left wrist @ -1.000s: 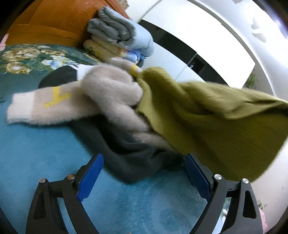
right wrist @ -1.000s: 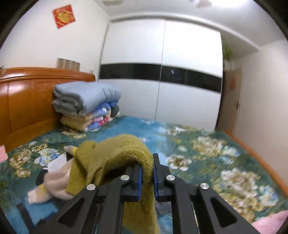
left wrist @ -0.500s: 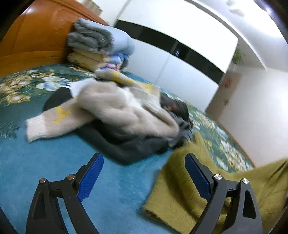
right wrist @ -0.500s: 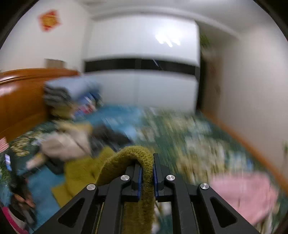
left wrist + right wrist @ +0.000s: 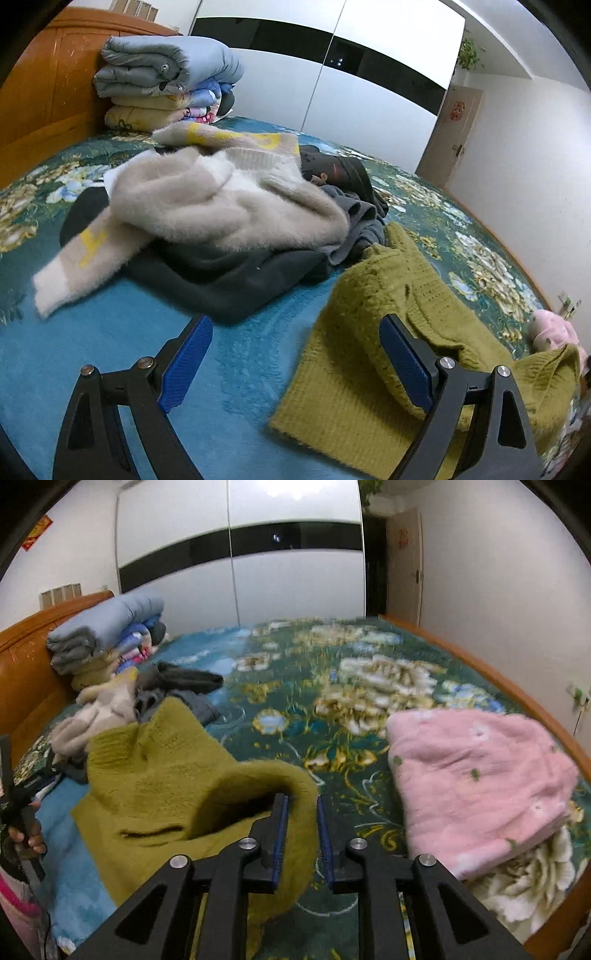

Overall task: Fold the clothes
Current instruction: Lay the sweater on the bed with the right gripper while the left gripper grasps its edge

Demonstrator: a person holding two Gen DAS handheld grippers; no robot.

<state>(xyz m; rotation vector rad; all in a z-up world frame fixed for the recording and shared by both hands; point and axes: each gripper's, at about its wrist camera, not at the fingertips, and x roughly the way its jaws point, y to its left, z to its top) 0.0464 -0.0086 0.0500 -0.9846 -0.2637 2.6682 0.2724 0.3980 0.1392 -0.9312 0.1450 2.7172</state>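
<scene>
An olive green knit sweater point(image 5: 388, 332) lies spread on the blue floral bedspread point(image 5: 110, 332), to the right of a pile of unfolded clothes. My right gripper point(image 5: 301, 834) is shut on one edge of the green sweater point(image 5: 177, 775) and holds that edge raised off the bed. My left gripper point(image 5: 295, 354) is open and empty, low over the bedspread; its right finger point(image 5: 406, 365) is over the sweater's left part. The pile holds a fluffy beige sweater point(image 5: 207, 210) with yellow marks on top of dark grey garments point(image 5: 240, 277).
Folded quilts point(image 5: 166, 81) are stacked against the wooden headboard point(image 5: 44, 99). A folded pink garment point(image 5: 480, 775) lies on the bed's right side, near the wooden bed rail point(image 5: 498, 679). A white wardrobe point(image 5: 258, 554) and a door point(image 5: 404, 561) stand behind.
My right gripper pulled the green sweater off the pile, rightward and toward me, and laid most of it on the bedspread. The left view now looks across the pile and sweater.
</scene>
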